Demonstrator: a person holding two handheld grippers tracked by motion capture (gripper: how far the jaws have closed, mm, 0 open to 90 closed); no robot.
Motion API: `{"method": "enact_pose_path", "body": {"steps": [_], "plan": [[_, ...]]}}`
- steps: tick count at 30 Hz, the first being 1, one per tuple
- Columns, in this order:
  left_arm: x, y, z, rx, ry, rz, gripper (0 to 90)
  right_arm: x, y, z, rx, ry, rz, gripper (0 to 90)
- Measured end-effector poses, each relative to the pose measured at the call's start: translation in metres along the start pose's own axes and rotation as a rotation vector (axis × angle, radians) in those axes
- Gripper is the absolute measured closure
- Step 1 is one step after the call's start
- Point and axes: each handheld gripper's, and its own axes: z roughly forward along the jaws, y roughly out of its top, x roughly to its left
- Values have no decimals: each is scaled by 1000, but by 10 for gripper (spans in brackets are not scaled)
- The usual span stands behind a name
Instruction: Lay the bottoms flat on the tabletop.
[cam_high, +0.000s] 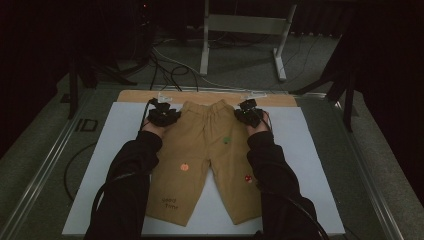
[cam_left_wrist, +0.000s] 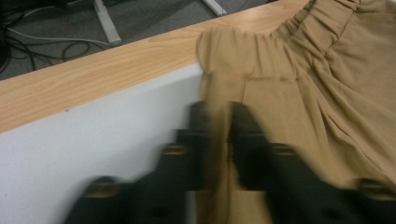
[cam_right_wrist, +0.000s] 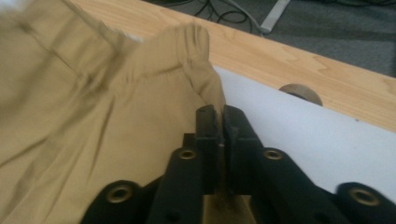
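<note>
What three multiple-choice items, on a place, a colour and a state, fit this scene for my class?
1. The left gripper and right gripper are at the trousers':
A. waistband ends
B. leg hems
C. knees

2. The trousers are:
A. blue
B. white
C. tan

3. The trousers lie:
A. rolled up
B. spread out, both legs showing
C. folded in half

Key:
1. A, both gripper views show gathered elastic just ahead of the jaws.
2. C, tan cloth in every view.
3. B, the high view shows two separate legs.

Tan shorts (cam_high: 205, 150) with small fruit prints lie flat. Waistband lies toward the bench's (cam_high: 125, 95) wooden far edge, legs spread apart.
</note>
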Motion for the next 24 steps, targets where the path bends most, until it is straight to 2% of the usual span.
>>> {"method": "enact_pose_path", "body": {"steps": [1,3,6,7,8,11,12,13,17,22,24], "plan": [[-3,-2,3,19,33,11,376,1,-2,3,9,12,10,541],[-4,-4,3,29,25,8,297,1,-4,4,11,24,14,395],[-4,-5,2,31,18,11,189,2,-8,3,14,52,20,255],[-5,-5,0,24,-24,-3,164,2,-10,3,10,75,21,226],[-6,-5,-2,23,-35,2,154,2,-11,2,15,93,21,189],[-8,-5,-6,17,-80,10,119,5,-13,-1,-1,122,29,167],[-8,-5,-6,17,-80,10,109,5,-13,-1,-1,122,29,167],[-9,-4,-10,13,-101,18,100,7,-14,-3,-4,140,15,150],[-14,-2,-18,27,-131,40,38,12,-15,-10,-16,202,-3,120],[-17,1,-28,22,-164,43,4,23,-14,-17,-19,226,-41,100],[-19,3,-36,30,-184,61,3,27,-13,-19,-25,256,-49,100]]}}
